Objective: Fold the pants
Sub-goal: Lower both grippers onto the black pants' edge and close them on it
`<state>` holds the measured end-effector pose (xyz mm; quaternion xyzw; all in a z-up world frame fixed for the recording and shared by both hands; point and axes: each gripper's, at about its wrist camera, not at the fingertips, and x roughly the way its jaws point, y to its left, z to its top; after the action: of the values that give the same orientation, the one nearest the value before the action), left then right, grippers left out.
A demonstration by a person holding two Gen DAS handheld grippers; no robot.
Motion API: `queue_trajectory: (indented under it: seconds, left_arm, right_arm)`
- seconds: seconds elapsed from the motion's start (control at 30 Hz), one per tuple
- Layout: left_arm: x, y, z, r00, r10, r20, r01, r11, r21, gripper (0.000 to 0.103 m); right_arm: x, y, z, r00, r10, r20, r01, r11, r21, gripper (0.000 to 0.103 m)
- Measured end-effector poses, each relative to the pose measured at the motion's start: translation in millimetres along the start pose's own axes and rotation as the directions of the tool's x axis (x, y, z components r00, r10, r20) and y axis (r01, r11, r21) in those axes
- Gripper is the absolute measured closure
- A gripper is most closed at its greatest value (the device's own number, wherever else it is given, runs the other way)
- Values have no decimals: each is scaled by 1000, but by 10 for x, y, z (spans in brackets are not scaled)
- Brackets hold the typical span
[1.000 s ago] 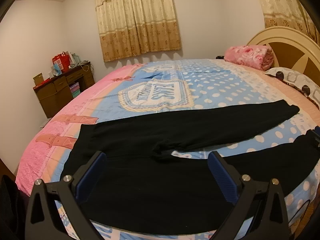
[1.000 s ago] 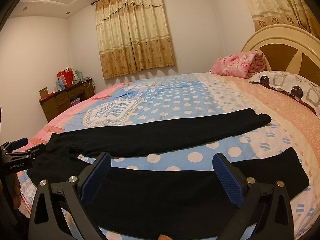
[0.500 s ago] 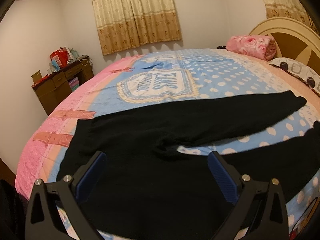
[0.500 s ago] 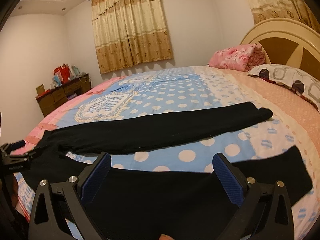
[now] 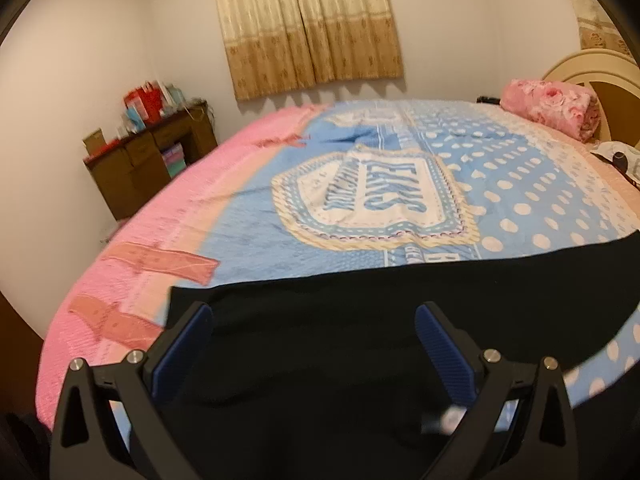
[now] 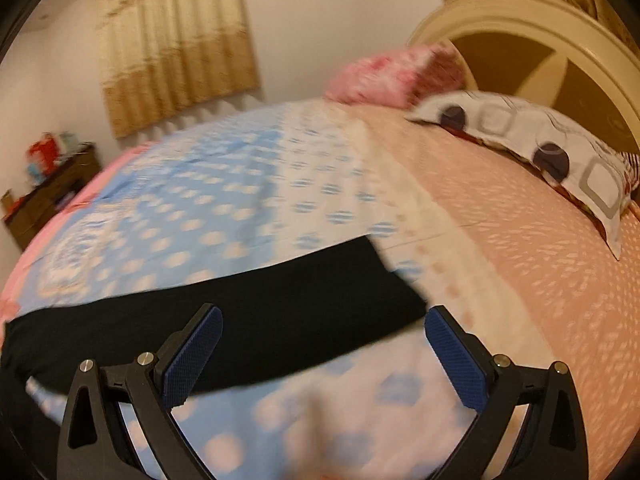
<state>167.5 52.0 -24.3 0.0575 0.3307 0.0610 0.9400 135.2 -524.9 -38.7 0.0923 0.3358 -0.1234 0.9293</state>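
Observation:
Black pants [image 5: 360, 320] lie flat on the bed. In the left wrist view the waist end fills the lower frame, and my left gripper [image 5: 312, 344] is open just above it, blue pads wide apart. In the right wrist view one black leg [image 6: 248, 312] runs across the bed and ends at its cuff near the right pad. My right gripper [image 6: 320, 352] is open above that leg's end and the bedspread. Neither gripper holds cloth. The view is blurred by motion.
The bed has a blue dotted and pink bedspread [image 5: 400, 200]. A rolled pink blanket [image 5: 552, 108] and a patterned pillow [image 6: 540, 148] lie by the cream headboard [image 6: 520, 40]. A brown desk [image 5: 148, 160] with clutter stands at the left wall.
Both grippers have moved forward and lower toward the bed. The left one has closed in on the waist; the right one has swung right toward the leg's cuff. Both stay open.

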Motion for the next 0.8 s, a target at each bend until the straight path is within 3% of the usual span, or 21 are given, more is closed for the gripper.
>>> queue_trajectory:
  seconds: [0.27,0.4,0.5,0.6,0.67,0.73,0.8]
  left_arm:
    - [565,204,179,996,44,-82,-47,998,-39,0]
    - [687,386,174,991,79,-104,-83,996,-38,0]
    - [729,587,135,988,98,-116,-104,994,-40,0]
    - [774,848,75,983,110,-146,-119,991,-55,0]
    - [781,1055,27,980,121,-158,-134,988,-75,0]
    - [783,1231,-13,976,137,-167,-153,984,-90,0]
    - [815,1388,-48,974,133,-183,-155,982,-111,0]
  right_arm:
    - [837,-430,459,991,6,-137,4,997,72,2]
    - [1172,-488,533,975,60,-214,-39,994,100,10]
    - [1365,-432,526,959,78,-272,-58,995,83,14]
    - [1413,-344,501,958,41,-284,-41,999,5,16]
    - [1412,-309,477,959,31,-283,-43,998,-38,34]
    - [1384,-315,473,955,87,-283,-99,995,-27,57]
    - [1362,-343,477,952,106,-286,-112,994,-6,67]
